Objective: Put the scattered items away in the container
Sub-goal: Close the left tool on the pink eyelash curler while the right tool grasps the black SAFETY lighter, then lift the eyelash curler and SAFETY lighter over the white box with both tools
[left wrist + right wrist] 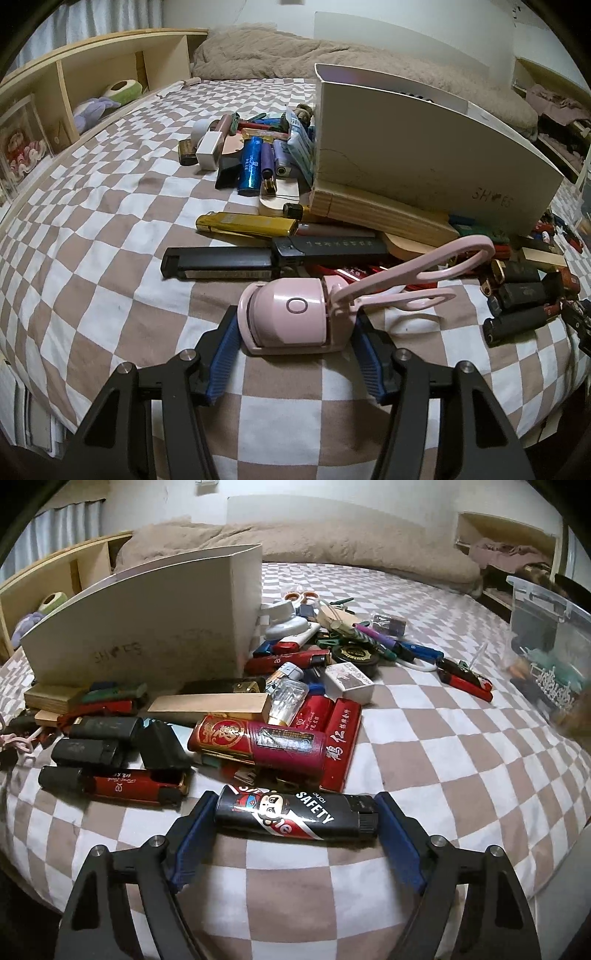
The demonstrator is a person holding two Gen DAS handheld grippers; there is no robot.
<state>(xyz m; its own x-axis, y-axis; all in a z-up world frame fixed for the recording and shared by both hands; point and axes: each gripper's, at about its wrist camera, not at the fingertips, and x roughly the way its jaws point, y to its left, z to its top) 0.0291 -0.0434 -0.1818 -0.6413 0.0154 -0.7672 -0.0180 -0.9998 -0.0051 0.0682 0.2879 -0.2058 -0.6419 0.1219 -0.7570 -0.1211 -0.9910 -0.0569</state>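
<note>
**Inspector:** Left gripper (295, 332)?

**Assistant:** Clamped on the pink eyelash curler (291, 317); both blue pads (225, 350) press its body. It rests on the checkered bedsheet (110, 221), loop handles angled towards the white box (424, 155).

**Inspector:** Right gripper (295, 818)?

**Assistant:** It straddles the black lighter (295, 816), which lies crosswise on the sheet. The pads sit at both ends; I cannot tell whether they press yet.

**Inspector:** Room around the white box?

**Assistant:** Little. Clutter is heaped against its base on both sides: a gold lighter (247, 224) and black cases (221, 263) on the left view's side, red lighters (258, 744) on the other. The box stands upright, top edge open.

**Inspector:** Clear ground?

**Assistant:** Bare sheet lies nearer the grippers than the box, and to its far right, up to a clear plastic bin (546, 642) at the bed's edge.
</note>
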